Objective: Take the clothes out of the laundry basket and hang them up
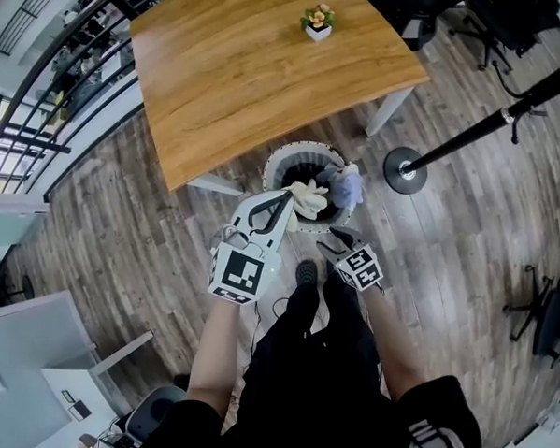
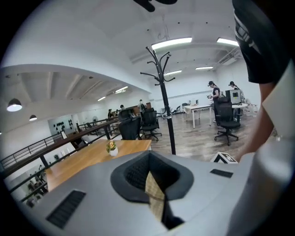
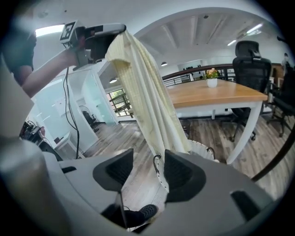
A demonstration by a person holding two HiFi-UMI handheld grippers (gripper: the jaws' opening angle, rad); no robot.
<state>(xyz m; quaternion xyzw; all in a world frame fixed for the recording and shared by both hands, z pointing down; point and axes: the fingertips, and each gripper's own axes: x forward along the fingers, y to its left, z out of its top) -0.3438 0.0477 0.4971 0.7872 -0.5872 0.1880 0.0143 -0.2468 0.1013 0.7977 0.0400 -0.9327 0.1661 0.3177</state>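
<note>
My left gripper (image 1: pixel 283 202) is shut on a cream garment (image 1: pixel 309 197), raised over the round white laundry basket (image 1: pixel 302 156). In the left gripper view a strip of the cream garment (image 2: pixel 155 196) is pinched between the shut jaws. A lavender cloth (image 1: pixel 349 185) lies on the basket's right rim. My right gripper (image 1: pixel 338 242) is lower, near the basket's front edge, jaws open. In the right gripper view the garment (image 3: pixel 147 97) hangs from the left gripper (image 3: pixel 99 39), and its lower edge drops beside the right pad of my right gripper (image 3: pixel 148 169), unpressed. The basket (image 3: pixel 205 150) is behind it.
A wooden table (image 1: pixel 269 68) with a small flower pot (image 1: pixel 317 24) stands just beyond the basket. A black coat stand's base (image 1: pixel 406 170) is on the floor to the basket's right; the coat stand (image 2: pixel 162 92) rises ahead in the left gripper view. Office chairs (image 1: pixel 547 317) are at the edges.
</note>
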